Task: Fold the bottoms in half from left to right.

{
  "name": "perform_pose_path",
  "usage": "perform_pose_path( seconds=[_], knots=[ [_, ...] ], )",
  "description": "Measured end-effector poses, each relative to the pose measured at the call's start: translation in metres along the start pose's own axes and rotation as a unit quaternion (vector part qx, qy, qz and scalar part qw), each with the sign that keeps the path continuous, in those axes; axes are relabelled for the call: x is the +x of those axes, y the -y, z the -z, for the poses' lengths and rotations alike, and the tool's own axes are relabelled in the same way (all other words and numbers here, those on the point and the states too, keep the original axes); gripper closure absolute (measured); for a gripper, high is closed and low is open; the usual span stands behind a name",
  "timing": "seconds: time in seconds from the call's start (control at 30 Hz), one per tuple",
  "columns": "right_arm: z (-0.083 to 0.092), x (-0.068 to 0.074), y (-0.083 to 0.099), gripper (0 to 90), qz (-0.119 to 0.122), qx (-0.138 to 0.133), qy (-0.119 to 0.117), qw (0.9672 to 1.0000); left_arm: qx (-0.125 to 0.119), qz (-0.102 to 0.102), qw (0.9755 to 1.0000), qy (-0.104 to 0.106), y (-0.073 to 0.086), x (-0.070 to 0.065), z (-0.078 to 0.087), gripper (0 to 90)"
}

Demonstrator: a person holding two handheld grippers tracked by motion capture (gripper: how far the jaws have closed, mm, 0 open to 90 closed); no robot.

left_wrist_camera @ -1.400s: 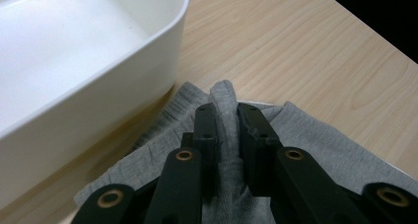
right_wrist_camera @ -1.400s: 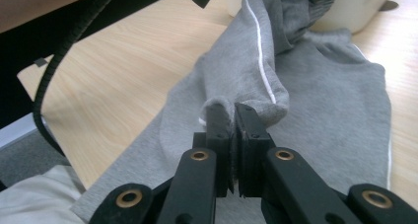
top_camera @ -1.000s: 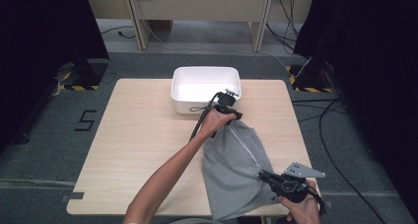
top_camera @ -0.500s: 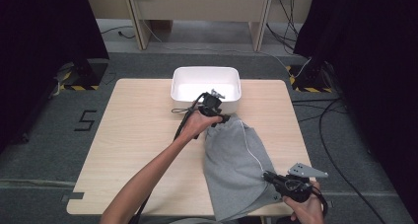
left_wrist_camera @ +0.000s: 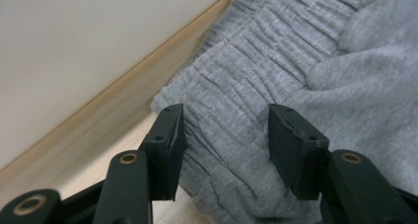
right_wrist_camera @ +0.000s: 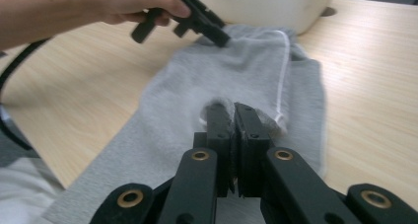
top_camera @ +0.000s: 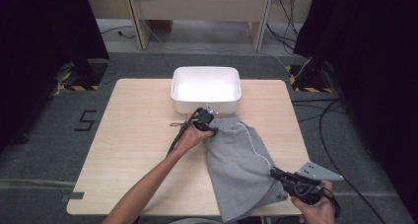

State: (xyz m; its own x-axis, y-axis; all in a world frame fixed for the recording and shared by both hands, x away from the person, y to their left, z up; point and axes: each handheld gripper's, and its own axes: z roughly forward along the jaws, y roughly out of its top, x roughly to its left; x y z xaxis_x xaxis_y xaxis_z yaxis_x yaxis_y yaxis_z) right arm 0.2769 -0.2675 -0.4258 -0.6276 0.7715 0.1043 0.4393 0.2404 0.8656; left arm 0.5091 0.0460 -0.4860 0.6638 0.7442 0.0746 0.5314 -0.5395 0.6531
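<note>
My left jaws stand half-open astride the ribbed waistband of the grey sweatpants [left_wrist_camera: 276, 86], having just been opening; my right jaws are clamped shut on a pinch of the same cloth at the table's near edge.

The garment lies flat on the wooden table [top_camera: 133, 150], waistband just beside the white tub [top_camera: 206, 91]. I judge it soft, light and floppy, best taken at the thick elastic band or a hem. The left gripper [top_camera: 211, 130] hides its corner; the near end runs off the table's edge, out of frame.
</note>
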Motion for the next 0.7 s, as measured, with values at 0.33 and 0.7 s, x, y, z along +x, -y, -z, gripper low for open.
perform_pose_path(
  seconds=[0.33,0.7],
  knots=[
    [-0.027,-0.048,0.061,86.3,-0.060,0.113,0.002,0.9918,0.002,-0.015,0.9998,-0.008,0.000,-0.002,0.000,48.4],
    [-0.012,-0.045,0.030,59.7,-0.046,0.070,0.000,0.9965,-0.033,0.011,0.9994,0.004,0.005,0.002,0.018,44.7]
  ],
)
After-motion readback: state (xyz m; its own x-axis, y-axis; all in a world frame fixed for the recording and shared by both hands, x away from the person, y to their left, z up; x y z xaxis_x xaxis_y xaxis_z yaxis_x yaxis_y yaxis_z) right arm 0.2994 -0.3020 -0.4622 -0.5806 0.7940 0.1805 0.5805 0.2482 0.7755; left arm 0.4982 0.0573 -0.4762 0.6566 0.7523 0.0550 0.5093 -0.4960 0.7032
